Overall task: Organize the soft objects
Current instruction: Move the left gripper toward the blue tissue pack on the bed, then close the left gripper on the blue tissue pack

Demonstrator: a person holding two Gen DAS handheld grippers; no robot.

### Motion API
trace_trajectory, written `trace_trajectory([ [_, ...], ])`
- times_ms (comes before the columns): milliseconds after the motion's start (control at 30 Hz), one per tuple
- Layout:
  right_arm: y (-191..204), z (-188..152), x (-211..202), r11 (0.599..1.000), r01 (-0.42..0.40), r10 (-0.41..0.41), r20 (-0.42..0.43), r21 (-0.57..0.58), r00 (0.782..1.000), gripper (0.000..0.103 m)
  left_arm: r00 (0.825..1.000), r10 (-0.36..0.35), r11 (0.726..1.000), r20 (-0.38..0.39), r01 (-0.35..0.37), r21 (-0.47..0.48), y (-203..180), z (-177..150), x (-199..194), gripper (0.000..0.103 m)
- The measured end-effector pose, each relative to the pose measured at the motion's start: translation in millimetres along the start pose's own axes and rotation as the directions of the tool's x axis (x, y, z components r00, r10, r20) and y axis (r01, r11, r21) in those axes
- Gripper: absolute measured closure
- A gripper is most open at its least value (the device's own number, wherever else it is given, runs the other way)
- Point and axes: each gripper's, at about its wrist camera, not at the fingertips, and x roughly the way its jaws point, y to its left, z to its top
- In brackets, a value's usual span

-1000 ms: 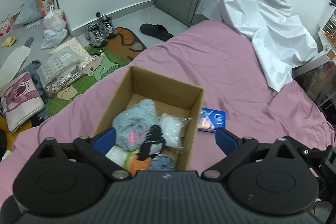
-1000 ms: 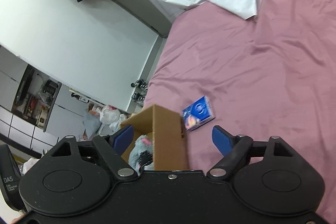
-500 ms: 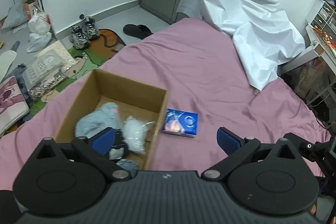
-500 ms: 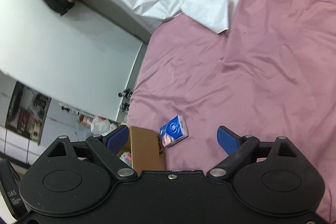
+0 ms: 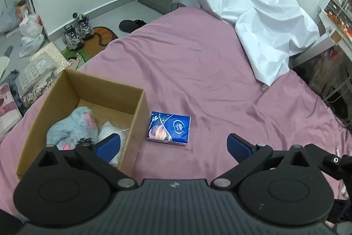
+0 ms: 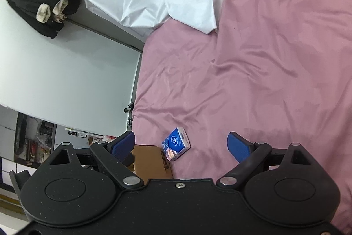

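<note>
Pink bedsheet (image 5: 220, 72) covers a wide bed, and on it sits an open brown cardboard box (image 5: 140, 107) near the bed's edge. Inside the box lie a grey plush toy (image 5: 72, 124) with pink patches and a white fluffy item in a clear bag (image 5: 110, 129), pressed against each other. Just beside the box's outer wall, flat on the sheet, rests a dark blue tissue pack (image 5: 169, 127), the only soft thing on the bed outside the box.

From the left wrist view, the left gripper (image 5: 173, 144) hangs above the sheet with its blue pads spread wide and nothing between them; the tissue pack lies just ahead of the gap. From the right wrist view, the right gripper (image 6: 181, 144) is also spread wide and empty, tilted sideways, with the tissue pack (image 6: 176, 144) and a corner of the box (image 6: 149, 160) in front of it.

The step in hand appears to be the approach to the tissue pack, the last loose item to be boxed. The next move likely calls for lowering one gripper so its pads straddle the pack's narrow sides, closing gently, then lifting it over the box wall. Because the pack lies flat on soft fabric, the pads may snag the sheet.

Writing: the pack carries a round white logo with small lettering that is too small to read, plus a planet and astronaut design. A crumpled white sheet (image 5: 253, 14) lies heaped at the bed's far end.
</note>
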Motion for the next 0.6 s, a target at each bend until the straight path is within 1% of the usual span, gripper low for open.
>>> trace_trajectory([
  [100, -6.3, -0.2, 5.1, 0.999, 0.002, -0.002, -0.009, 0.037, 1.000, 0.015, 1.000, -0.015, 1.000, -0.006, 0.015, 0.015, -7.8, -2.2, 12.6, 0.003],
  [167, -9.8, -0.6, 9.3, 0.998, 0.007, -0.006, -0.016, 0.055, 1.000, 0.017, 1.000, -0.015, 1.000, -0.008, 0.015, 0.025, -12.7, -3.0, 21.0, 0.003],
  [233, -13.9, -1.2, 15.1, 0.997, 0.011, -0.009, -0.024, 0.076, 1.000, 0.019, 1.000, -0.011, 0.999, 0.001, 0.011, 0.045, -17.4, -4.1, 29.3, 0.006],
  [267, -16.0, -1.8, 17.9, 0.996, 0.013, -0.011, -0.030, 0.087, 1.000, 0.020, 1.000, -0.008, 0.998, 0.001, 0.007, 0.056, -19.4, -4.2, 32.9, 0.010],
  [333, -19.6, -3.1, 25.6, 0.994, 0.017, -0.012, -0.045, 0.109, 0.999, 0.026, 1.000, -0.002, 0.997, -0.007, 0.003, 0.075, -23.6, -4.8, 43.0, 0.013],
  [433, -24.2, -3.3, 34.8, 0.989, 0.019, -0.011, -0.060, 0.144, 0.998, 0.031, 1.000, 0.009, 0.995, -0.029, -0.006, 0.099, -28.8, -6.2, 57.6, 0.018],
  [600, -28.0, -2.7, 44.2, 0.986, 0.033, -0.024, -0.060, 0.161, 0.998, 0.031, 0.998, 0.051, 0.989, -0.045, -0.044, 0.138, -36.4, -11.0, 80.7, 0.030],
])
